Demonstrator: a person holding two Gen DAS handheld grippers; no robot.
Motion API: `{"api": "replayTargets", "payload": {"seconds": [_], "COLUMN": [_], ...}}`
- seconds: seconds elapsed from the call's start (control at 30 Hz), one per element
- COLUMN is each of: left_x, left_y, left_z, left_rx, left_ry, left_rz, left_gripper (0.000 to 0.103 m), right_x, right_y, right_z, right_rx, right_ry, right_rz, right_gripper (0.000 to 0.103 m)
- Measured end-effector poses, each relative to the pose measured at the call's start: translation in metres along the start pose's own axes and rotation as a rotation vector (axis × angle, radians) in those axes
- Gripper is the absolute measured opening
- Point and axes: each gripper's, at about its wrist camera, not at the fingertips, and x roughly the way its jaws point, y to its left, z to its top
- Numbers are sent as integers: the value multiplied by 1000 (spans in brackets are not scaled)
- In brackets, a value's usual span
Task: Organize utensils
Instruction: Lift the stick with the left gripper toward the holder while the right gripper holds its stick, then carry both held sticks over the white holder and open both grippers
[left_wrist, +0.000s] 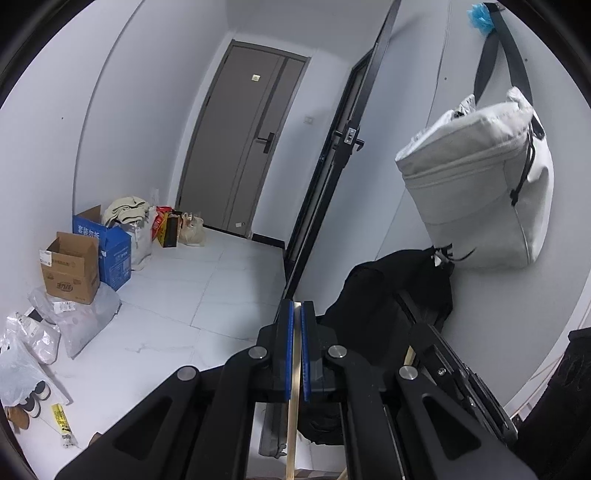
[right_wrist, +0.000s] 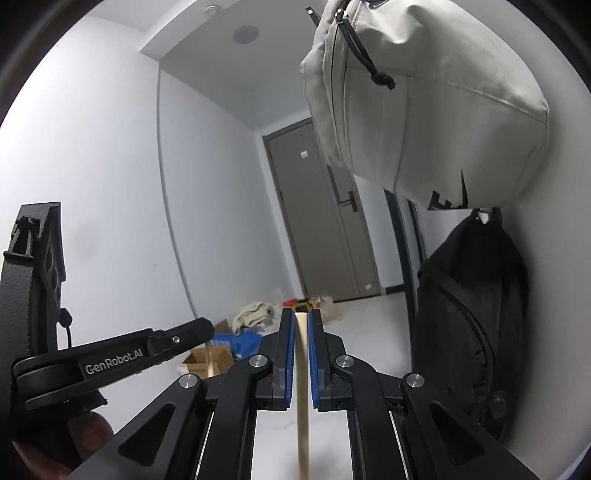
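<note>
The left gripper and right gripper are matt black plastic with ribbed blue pads and shiny metal pins. Each stick looks pale smooth wood. Beside the glossy tiled floor, cardboard boxes; above it, a grey cloth bag.

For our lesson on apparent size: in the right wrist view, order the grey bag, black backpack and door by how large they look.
1. Grey bag, though it hangs nearest the camera.
2. Black backpack.
3. Door, farthest away.
</note>
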Motion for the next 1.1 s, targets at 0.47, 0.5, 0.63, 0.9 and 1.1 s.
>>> {"api": "replayTargets", "payload": {"seconds": [0.47, 0.5, 0.63, 0.9, 1.1], "left_x": [0, -2, -6, -15, -17], "left_y": [-8, -7, -4, -8, -15], "left_z": [-15, -15, -17, -28, -40], "left_rx": [96, 93, 92, 133, 179], "left_ry": [14, 16, 32, 77, 145], "left_rz": [-26, -27, -34, -46, -87], "left_gripper": [0, 0, 0, 0, 0], "right_x": [-32, -35, -44, -58, -60], "right_y": [12, 11, 6, 13, 13], "right_z": [-25, -27, -35, -52, -55], "right_rx": [-106, -107, -101, -141, -107], "right_ry": [42, 52, 106, 190, 229], "right_rz": [42, 43, 45, 64, 74], "right_gripper": [6, 6, 7, 6, 6]}}
